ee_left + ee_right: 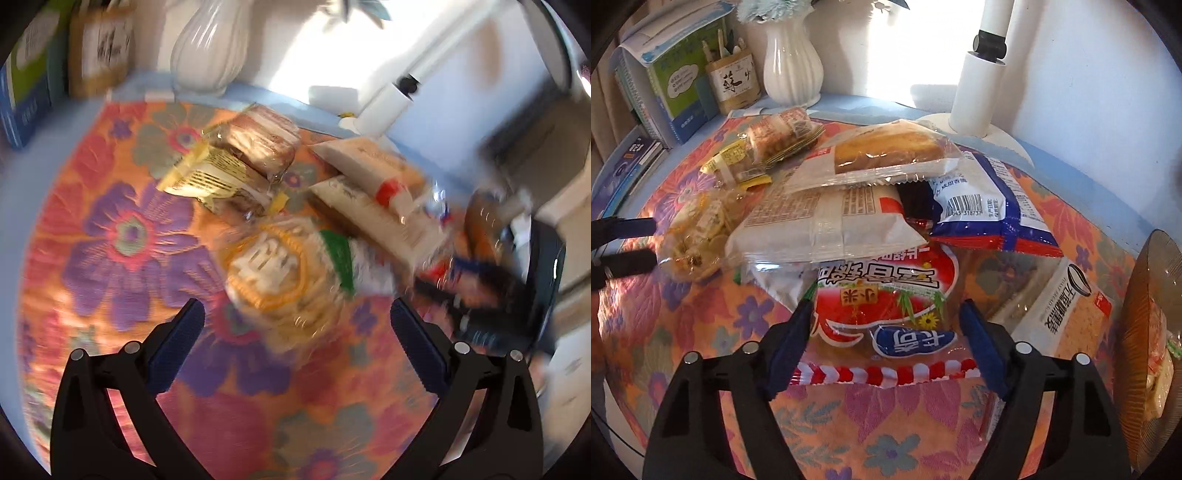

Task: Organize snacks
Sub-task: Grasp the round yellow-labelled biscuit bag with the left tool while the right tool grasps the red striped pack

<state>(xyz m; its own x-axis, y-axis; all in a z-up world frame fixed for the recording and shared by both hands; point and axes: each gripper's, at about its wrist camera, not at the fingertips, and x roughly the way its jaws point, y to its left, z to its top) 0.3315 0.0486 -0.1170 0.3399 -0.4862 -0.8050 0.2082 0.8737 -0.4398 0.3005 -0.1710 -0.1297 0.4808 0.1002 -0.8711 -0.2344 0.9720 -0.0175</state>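
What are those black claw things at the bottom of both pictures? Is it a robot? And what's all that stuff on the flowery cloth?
It isn't a robot. A person holds a grabbing tool in each hand, and each tool has a small camera that looks along its two jaws. One picture is from the left gripper and the other from the right gripper.

On the flowery cloth lies a pile of snacks: bread packs, a blue and white bag and more. A white vase stands behind them.

The left jaws are wide open and hold nothing. A round biscuit bag lies just ahead of them. The right jaws sit on either side of a red snack bag. I cannot tell if they are pinching it yet.
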